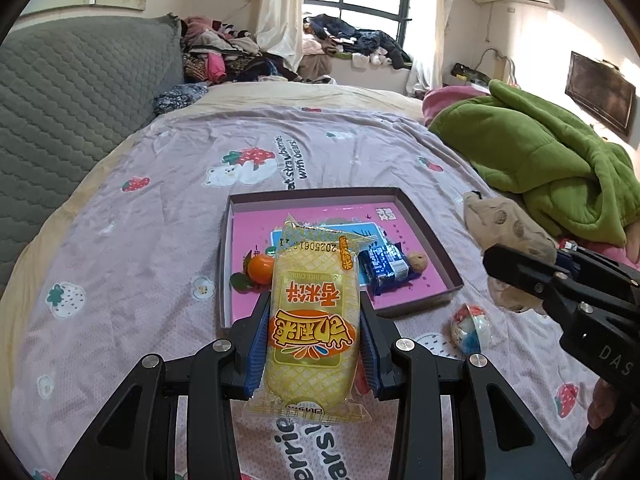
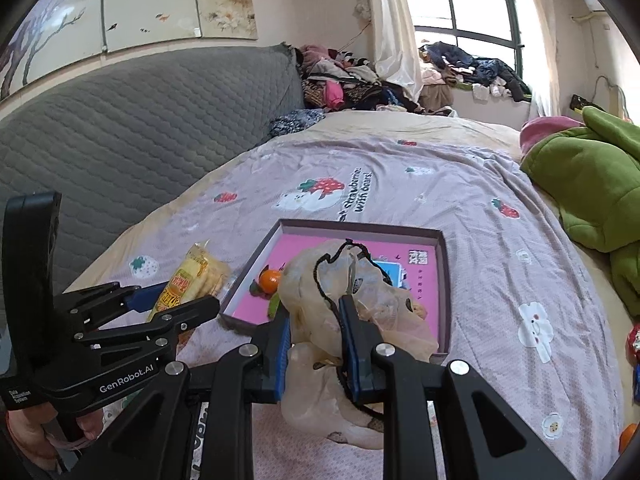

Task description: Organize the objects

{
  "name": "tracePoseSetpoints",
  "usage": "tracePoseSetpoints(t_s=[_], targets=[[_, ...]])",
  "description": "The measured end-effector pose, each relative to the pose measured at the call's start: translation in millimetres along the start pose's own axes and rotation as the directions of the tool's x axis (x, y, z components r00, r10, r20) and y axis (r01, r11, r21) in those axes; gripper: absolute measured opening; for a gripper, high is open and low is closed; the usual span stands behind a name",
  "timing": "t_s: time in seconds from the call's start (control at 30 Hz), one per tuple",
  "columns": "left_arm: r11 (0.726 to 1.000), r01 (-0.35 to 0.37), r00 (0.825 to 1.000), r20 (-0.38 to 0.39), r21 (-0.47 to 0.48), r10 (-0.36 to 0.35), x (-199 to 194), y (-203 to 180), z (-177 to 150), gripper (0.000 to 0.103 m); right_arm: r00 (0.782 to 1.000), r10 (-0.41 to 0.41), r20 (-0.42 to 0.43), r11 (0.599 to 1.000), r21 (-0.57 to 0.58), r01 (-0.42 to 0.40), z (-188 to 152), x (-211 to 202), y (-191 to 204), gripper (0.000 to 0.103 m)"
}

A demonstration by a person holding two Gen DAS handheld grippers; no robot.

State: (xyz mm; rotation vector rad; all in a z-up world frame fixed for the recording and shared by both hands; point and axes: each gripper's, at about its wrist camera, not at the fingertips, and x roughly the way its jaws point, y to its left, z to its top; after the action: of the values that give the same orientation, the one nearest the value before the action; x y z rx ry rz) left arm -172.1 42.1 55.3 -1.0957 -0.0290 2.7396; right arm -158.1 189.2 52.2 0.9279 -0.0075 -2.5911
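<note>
My left gripper (image 1: 313, 312) is shut on a yellow rice-cracker packet (image 1: 312, 320) and holds it above the bed, just in front of the pink box lid (image 1: 424, 224). The lid holds a mandarin (image 1: 260, 268), a blue snack wrapper (image 1: 386, 266) and a walnut (image 1: 417, 261). My right gripper (image 2: 314, 316) is shut on a beige drawstring pouch (image 2: 360, 288) over the lid's near edge (image 2: 256, 264). The packet (image 2: 192, 276) and left gripper (image 2: 160, 300) show at left in the right wrist view. The pouch (image 1: 504, 224) shows at right in the left wrist view.
A round wrapped sweet (image 1: 472, 328) lies on the strawberry-print sheet (image 1: 160, 240) right of the lid. A green blanket (image 1: 540, 160) is heaped at the right. A grey quilted headboard (image 1: 72, 92) stands at the left, clothes piles (image 1: 232, 52) behind.
</note>
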Motion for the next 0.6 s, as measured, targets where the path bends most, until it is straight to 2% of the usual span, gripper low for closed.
tracePoseSetpoints(t_s=[0.6], targets=[[1.000,0.013,0.999,0.048,-0.009,-0.013,2,-12,33,0.041,0.999,-0.015,0.039,0.999,0.045,0.013,20,-12,-27,0.023]])
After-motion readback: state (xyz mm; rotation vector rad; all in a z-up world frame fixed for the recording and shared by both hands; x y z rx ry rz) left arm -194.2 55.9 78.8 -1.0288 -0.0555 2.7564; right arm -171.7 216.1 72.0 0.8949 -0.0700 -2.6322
